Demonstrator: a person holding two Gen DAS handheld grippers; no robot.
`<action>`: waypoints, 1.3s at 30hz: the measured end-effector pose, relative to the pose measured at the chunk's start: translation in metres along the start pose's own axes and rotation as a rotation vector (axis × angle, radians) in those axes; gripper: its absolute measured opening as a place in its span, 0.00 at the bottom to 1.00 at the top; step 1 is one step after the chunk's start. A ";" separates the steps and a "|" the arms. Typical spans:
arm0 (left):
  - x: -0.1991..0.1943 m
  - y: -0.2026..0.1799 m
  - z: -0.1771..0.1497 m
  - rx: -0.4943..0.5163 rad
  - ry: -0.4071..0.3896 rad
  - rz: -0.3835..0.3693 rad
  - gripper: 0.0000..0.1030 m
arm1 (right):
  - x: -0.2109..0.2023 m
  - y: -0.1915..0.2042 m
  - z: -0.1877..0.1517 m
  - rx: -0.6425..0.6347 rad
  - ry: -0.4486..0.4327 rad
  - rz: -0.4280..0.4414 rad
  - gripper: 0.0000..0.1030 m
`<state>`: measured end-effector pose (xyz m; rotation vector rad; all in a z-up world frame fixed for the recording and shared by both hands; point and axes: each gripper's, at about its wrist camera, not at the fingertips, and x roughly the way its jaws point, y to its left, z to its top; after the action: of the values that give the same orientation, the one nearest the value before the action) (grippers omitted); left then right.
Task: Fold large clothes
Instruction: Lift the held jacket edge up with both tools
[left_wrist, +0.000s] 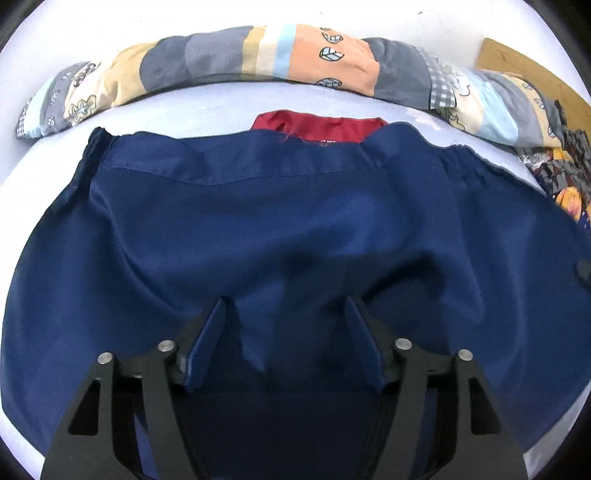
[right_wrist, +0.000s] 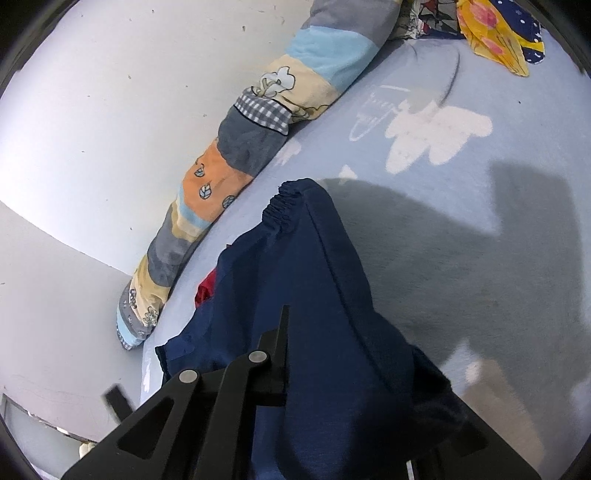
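Observation:
A large navy garment (left_wrist: 258, 206) lies spread on the light blue bed sheet (left_wrist: 192, 110), and a red lining (left_wrist: 321, 125) shows at its far edge. My left gripper (left_wrist: 286, 306) stands open low over the near part. A raised crease of the navy cloth runs between its fingers (left_wrist: 214, 332), and the pads do not press on it. In the right wrist view the navy garment (right_wrist: 314, 277) hangs lifted off the sheet with its gathered cuff (right_wrist: 284, 210) uppermost. My right gripper (right_wrist: 295, 317) is shut on it. The cloth drapes over and hides one finger.
A long patchwork bolster (left_wrist: 258, 59) (right_wrist: 240, 147) lies along the pale wall (right_wrist: 92, 110). A heap of patterned clothes (left_wrist: 561, 173) (right_wrist: 495, 40) sits at the sheet's far right, beside a brown board (left_wrist: 517, 62). Bare sheet with white prints (right_wrist: 436, 129) stretches right of the garment.

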<state>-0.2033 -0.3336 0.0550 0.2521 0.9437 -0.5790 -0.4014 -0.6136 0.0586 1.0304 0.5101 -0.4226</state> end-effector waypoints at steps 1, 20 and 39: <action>-0.001 0.001 0.002 -0.011 0.006 0.000 0.68 | 0.000 0.001 0.000 -0.001 0.001 0.004 0.11; 0.000 0.001 -0.001 0.003 0.009 0.022 0.72 | -0.005 0.022 0.000 -0.087 -0.007 -0.006 0.10; -0.049 0.059 0.013 -0.043 -0.079 0.040 0.72 | -0.014 0.100 -0.021 -0.327 -0.065 -0.038 0.10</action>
<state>-0.1825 -0.2736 0.0998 0.2073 0.8717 -0.5278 -0.3617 -0.5484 0.1277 0.6912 0.5218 -0.3900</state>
